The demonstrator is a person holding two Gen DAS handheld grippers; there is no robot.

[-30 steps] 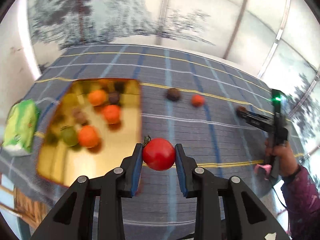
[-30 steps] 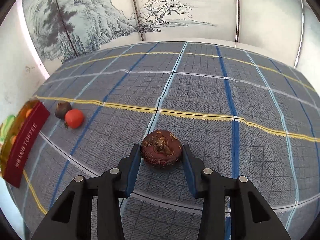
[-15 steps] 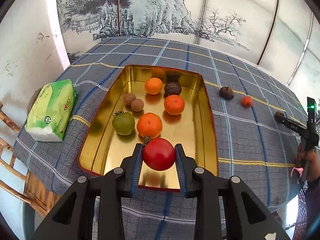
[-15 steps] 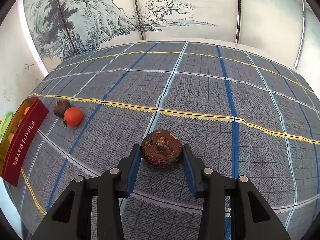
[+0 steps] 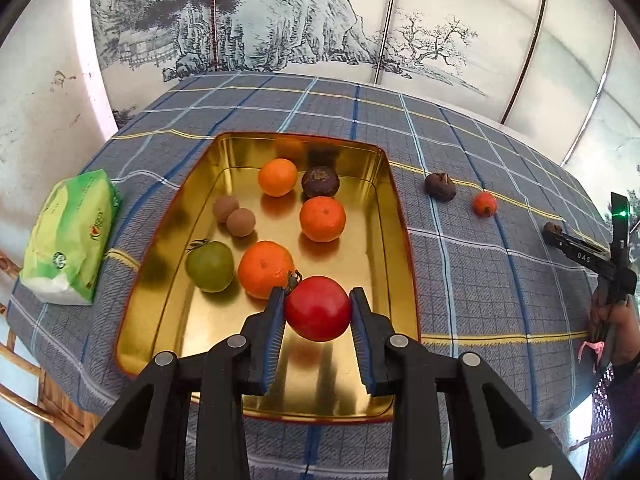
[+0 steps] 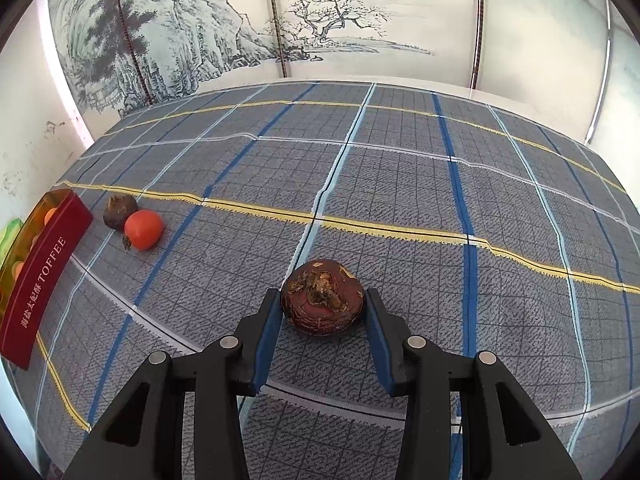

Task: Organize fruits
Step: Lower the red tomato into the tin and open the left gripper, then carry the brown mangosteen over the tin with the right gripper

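Note:
My left gripper (image 5: 318,314) is shut on a red tomato (image 5: 318,308) and holds it over the near part of a gold tin tray (image 5: 384,248). The tray holds three oranges, a green tomato (image 5: 209,266), two small brown fruits and a dark brown fruit (image 5: 320,181). My right gripper (image 6: 322,308) is shut on a dark brown wrinkled fruit (image 6: 322,302) just above the checked cloth. A small red fruit (image 6: 143,229) and another dark brown fruit (image 6: 119,211) lie on the cloth to its left, beside the tray's red side (image 6: 40,276).
A green tissue pack (image 5: 70,238) lies left of the tray near the table's edge. A painted screen stands behind the table. My right gripper and the hand holding it show at the right edge of the left wrist view (image 5: 560,237).
My left gripper carried the red tomato leftward from over the cloth to over the tray. My right gripper has stayed almost still with the brown fruit.

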